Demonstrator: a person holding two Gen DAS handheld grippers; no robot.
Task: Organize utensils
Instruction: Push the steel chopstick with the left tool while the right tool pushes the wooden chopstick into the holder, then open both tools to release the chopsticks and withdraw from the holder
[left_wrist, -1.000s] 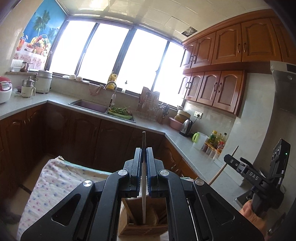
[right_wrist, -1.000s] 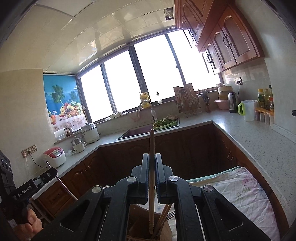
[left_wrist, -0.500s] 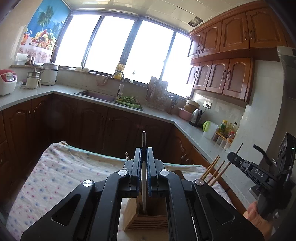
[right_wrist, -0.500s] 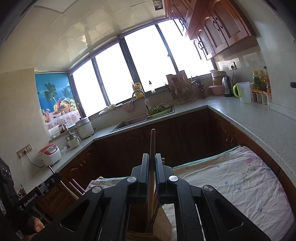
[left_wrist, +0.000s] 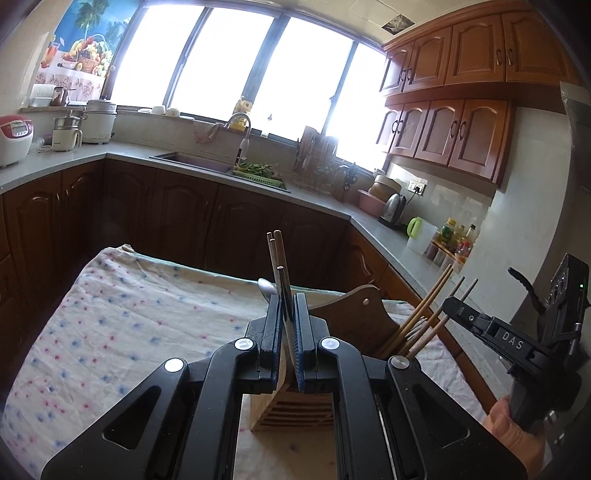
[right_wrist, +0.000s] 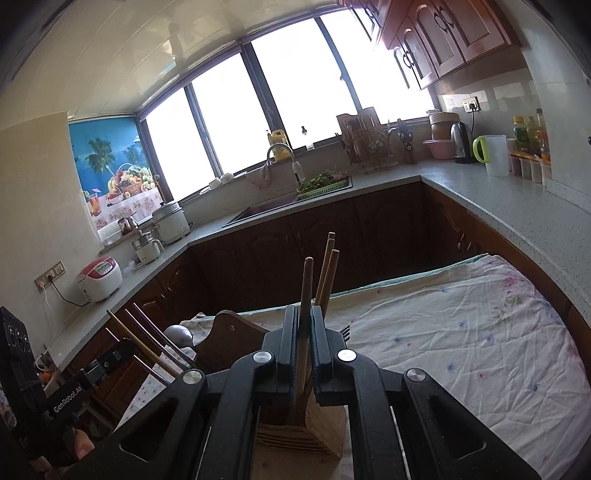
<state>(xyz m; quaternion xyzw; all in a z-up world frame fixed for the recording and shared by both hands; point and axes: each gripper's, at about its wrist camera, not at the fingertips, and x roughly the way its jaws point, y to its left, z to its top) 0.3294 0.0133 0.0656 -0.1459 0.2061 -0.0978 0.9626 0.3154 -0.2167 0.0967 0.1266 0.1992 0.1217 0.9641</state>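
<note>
A wooden utensil holder (left_wrist: 291, 410) (right_wrist: 306, 424) stands on the flowered tablecloth (left_wrist: 129, 321). My left gripper (left_wrist: 286, 299) is shut on a thin metal chopstick (left_wrist: 284, 288) whose lower end reaches down into the holder's left part. More metal chopsticks (left_wrist: 275, 251) and a spoon (left_wrist: 266, 286) stand just behind it. My right gripper (right_wrist: 304, 312) is shut on a wooden chopstick (right_wrist: 306, 280), its lower end inside the holder. Other wooden chopsticks (right_wrist: 328, 266) lean beside it. Each gripper also shows at the edge of the other's view.
Fork tines (right_wrist: 345, 328) poke up at the holder's right side. A kitchen counter (right_wrist: 491, 206) runs around the room with a sink (left_wrist: 192, 162), a kettle (right_wrist: 461, 142) and a rice cooker (right_wrist: 101, 277). Dark cabinets stand beyond the table's far edge.
Both grippers have come down with their chopsticks, which now reach into the holder. The tablecloth and the holder's other utensils have risen into both views.
</note>
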